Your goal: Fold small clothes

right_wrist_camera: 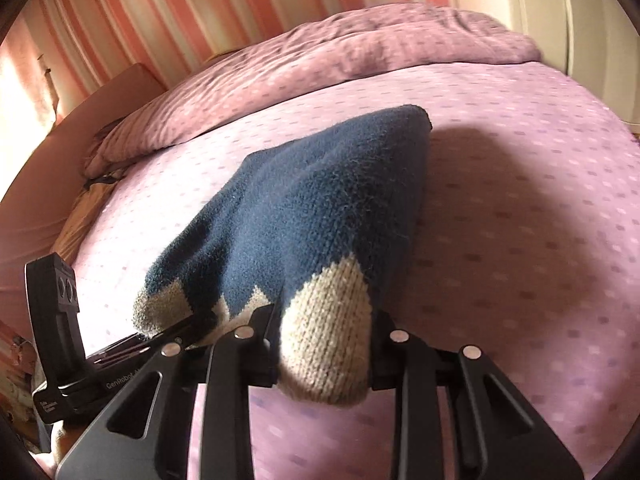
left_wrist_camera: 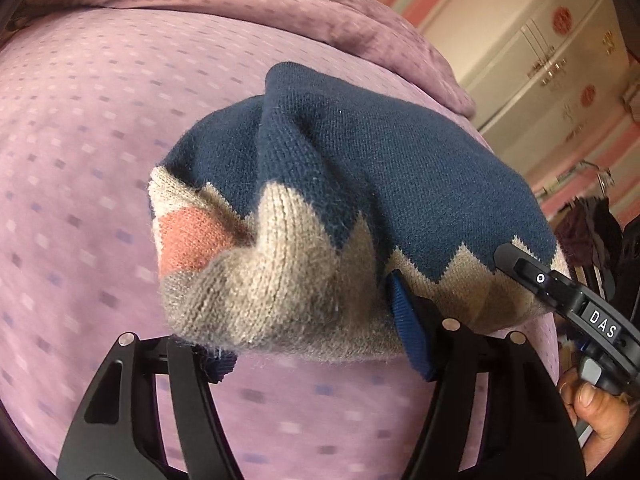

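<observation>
A small knit sweater [left_wrist_camera: 360, 168], navy with a beige zigzag hem and a salmon patch, hangs bunched above the bed. My left gripper [left_wrist_camera: 312, 340] is shut on a thick fold of its beige hem, with the blue pads pressing from both sides. At the right edge of that view, my right gripper [left_wrist_camera: 508, 258] bites the hem's other end, with a hand [left_wrist_camera: 600, 412] behind it. In the right wrist view my right gripper [right_wrist_camera: 324, 344] is shut on a beige lobe of the sweater [right_wrist_camera: 320, 208], and the left gripper [right_wrist_camera: 160, 332] grips the hem at the lower left.
Below lies a bed with a lilac sheet [left_wrist_camera: 80, 160] dotted with small squares. A crumpled mauve duvet [right_wrist_camera: 320, 52] is heaped along the far side. A cream wardrobe [left_wrist_camera: 540, 60] and dark clothes [left_wrist_camera: 592, 228] stand beyond the bed edge. The wall [right_wrist_camera: 120, 12] is pink-striped.
</observation>
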`<state>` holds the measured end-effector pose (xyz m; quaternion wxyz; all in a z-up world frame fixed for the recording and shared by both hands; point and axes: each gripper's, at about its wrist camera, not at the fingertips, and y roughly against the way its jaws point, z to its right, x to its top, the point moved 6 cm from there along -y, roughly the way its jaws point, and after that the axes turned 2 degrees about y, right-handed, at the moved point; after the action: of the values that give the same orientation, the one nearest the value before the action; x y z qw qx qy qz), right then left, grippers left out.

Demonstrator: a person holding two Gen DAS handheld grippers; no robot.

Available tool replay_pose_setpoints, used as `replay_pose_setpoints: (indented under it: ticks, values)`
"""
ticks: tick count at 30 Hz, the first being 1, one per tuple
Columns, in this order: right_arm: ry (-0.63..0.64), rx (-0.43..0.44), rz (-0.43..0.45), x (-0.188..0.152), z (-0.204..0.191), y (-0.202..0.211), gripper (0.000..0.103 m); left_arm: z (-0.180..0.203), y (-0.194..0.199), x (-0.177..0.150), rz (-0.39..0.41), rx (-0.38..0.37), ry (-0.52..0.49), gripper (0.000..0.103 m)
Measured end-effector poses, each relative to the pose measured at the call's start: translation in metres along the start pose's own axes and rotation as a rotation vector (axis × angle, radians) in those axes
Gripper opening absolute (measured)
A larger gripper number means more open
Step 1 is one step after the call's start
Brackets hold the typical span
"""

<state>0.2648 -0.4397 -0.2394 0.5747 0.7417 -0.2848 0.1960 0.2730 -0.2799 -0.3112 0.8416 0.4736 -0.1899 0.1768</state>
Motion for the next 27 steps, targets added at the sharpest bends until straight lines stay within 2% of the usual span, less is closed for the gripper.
replay_pose_setpoints:
  ticks: [3,7,14,23,27]
  values:
    - [-0.016,-0.017,0.001,-0.009,0.041,0.016,0.028,0.038,-0.01,-0.023,-0.014,0.003,-0.03,0.065]
    - [-0.05,-0.009,0.003,-0.027,0.083,0.032,0.028,0.067,-0.015,-0.047,-0.02,0.022,-0.048,0.065]
    - [-0.088,0.029,0.006,-0.049,0.109,0.027,0.029,0.075,-0.02,-0.07,-0.014,0.079,-0.075,0.065]
    - [-0.119,0.091,0.001,-0.06,0.127,0.02,0.03,0.08,-0.03,-0.071,0.001,0.123,-0.097,0.065]
    - [-0.106,0.09,-0.006,-0.059,0.126,0.019,0.03,0.08,-0.029,-0.071,0.006,0.13,-0.09,0.065]
